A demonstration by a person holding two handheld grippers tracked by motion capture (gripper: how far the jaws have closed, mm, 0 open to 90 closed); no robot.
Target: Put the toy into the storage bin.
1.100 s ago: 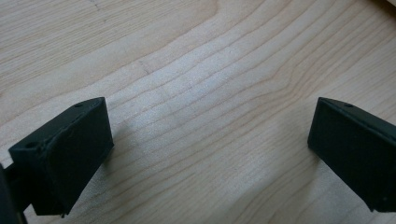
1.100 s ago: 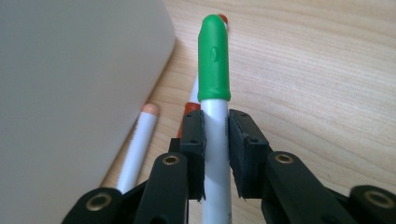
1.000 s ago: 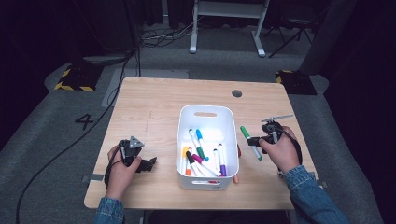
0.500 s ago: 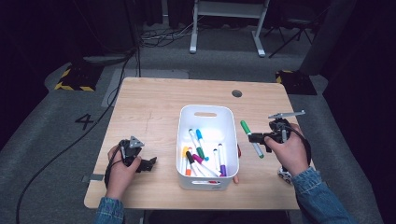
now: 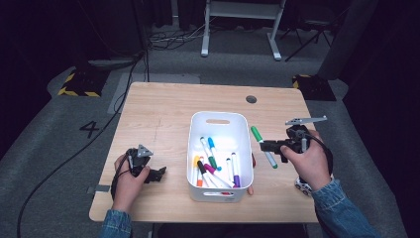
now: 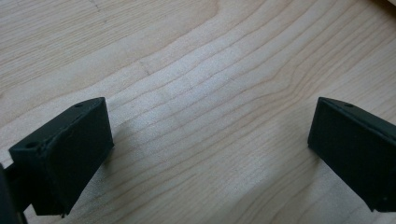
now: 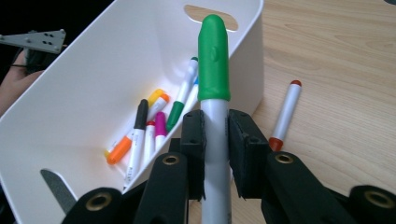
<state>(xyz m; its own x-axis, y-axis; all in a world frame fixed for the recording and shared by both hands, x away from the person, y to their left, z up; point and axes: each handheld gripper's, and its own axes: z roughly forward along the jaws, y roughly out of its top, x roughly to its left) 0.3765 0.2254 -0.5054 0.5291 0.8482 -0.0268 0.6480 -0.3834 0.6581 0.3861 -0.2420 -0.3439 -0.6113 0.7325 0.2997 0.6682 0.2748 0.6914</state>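
My right gripper (image 5: 267, 146) (image 7: 215, 135) is shut on a white marker with a green cap (image 5: 262, 146) (image 7: 214, 84), held in the air to the right of a white bin (image 5: 220, 121) (image 7: 88, 88). Several markers (image 5: 213, 163) (image 7: 149, 123) lie inside the bin. A marker with red ends (image 7: 284, 114) lies on the table beside the bin's right wall. My left gripper (image 5: 157, 174) (image 6: 210, 154) rests low over the bare wood left of the bin, its jaws wide apart with nothing between them.
The wooden table (image 5: 163, 114) has a round cable hole (image 5: 251, 99) near its back edge. A small black and white object (image 5: 302, 186) lies under the right wrist. Grey carpet and metal stand legs (image 5: 240, 44) lie beyond the table.
My right gripper has risen with the green-capped marker and shifted slightly to the right. The left hand has stayed where it was.
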